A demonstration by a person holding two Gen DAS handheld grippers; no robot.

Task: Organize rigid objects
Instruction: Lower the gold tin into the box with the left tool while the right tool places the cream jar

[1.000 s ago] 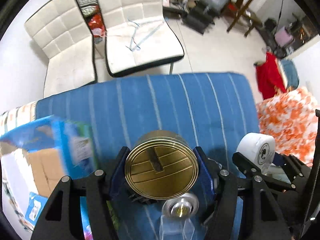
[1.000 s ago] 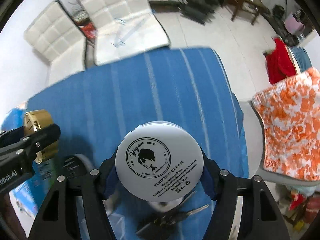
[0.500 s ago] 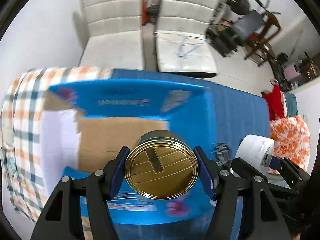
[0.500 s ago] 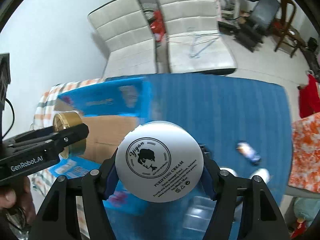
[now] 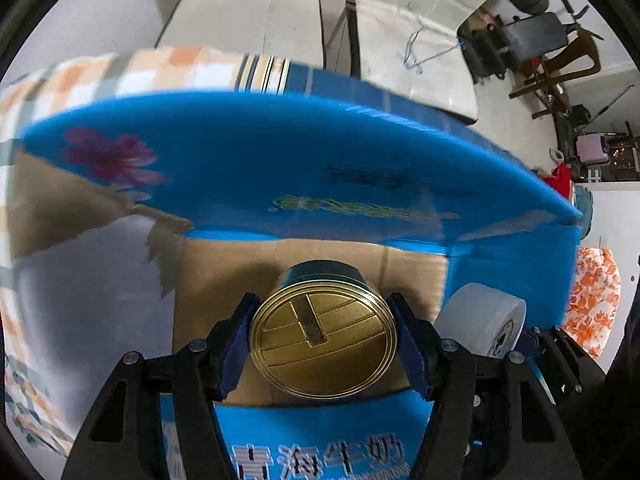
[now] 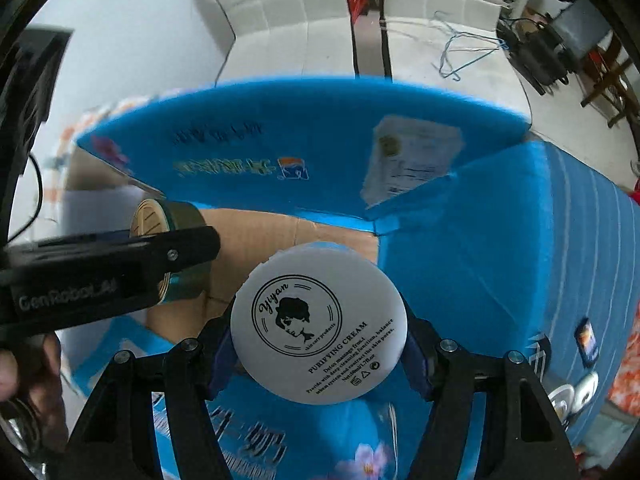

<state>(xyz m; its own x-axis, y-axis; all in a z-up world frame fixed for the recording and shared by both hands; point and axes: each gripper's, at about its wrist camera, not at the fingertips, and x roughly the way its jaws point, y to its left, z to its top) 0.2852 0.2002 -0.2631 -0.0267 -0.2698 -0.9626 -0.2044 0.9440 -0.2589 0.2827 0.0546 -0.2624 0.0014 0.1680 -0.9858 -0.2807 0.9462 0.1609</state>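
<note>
your left hand-held gripper [image 5: 324, 340] is clamped on the gold tin [image 5: 323, 343], blue pads pressed on both sides of it, lid facing the camera. it's hanging over the open blue cardboard box [image 5: 304, 168], with the brown bottom of the box right behind it. your right hand-held gripper [image 6: 319, 334] is clamped on the white cream jar [image 6: 319, 330], the one with "purifying cream" printed on the lid, and it sits over that same box too, nearer the right-hand wall. in the left wrist view the white jar shows up just to the right of the gold tin, apart from it. in the right wrist view the gold tin sits to the left. the box stands on a bench with a blue striped cloth [image 6: 580, 248]. a few small bits lie on the cloth at the far right, too small to tell. two white chairs [image 6: 320, 12] stand behind the bench.
</note>
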